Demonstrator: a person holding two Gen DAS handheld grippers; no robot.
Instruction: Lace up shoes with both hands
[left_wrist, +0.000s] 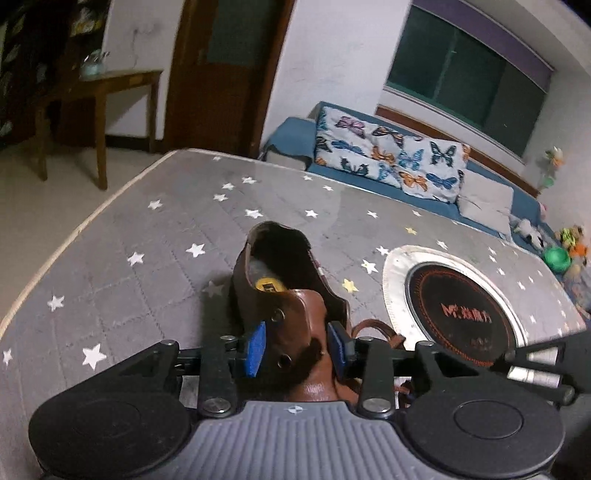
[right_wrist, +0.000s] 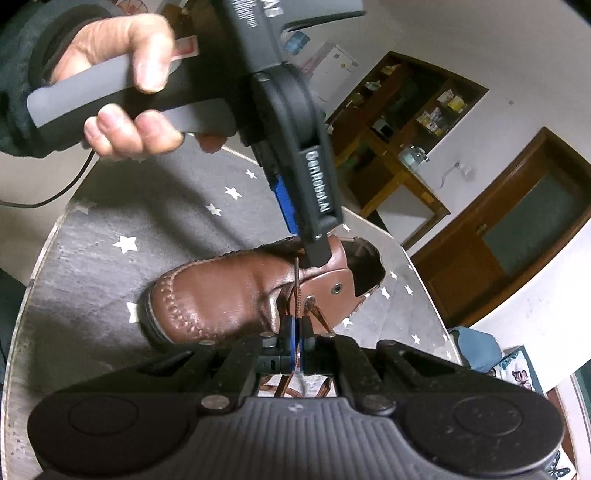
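A brown leather shoe (right_wrist: 221, 291) lies on the grey star-patterned table cover (right_wrist: 110, 221); it also shows in the left wrist view (left_wrist: 280, 295). My left gripper (left_wrist: 297, 349) is closed around the shoe's tongue and eyelet flaps (left_wrist: 303, 332), its blue pads pressing both sides. From the right wrist view the left gripper (right_wrist: 314, 254) comes down onto the shoe's top. My right gripper (right_wrist: 297, 332) is shut on the brown lace (right_wrist: 295, 295) just beside the near eyelet (right_wrist: 309, 301). More lace (left_wrist: 380, 328) trails to the shoe's right.
A round metal-rimmed cooktop (left_wrist: 458, 310) is set into the table at the right. A blue sofa with butterfly cushions (left_wrist: 391, 162) stands behind. A wooden side table (left_wrist: 110, 85) and door (left_wrist: 221, 74) are at the back left. The table edge (left_wrist: 55, 254) curves on the left.
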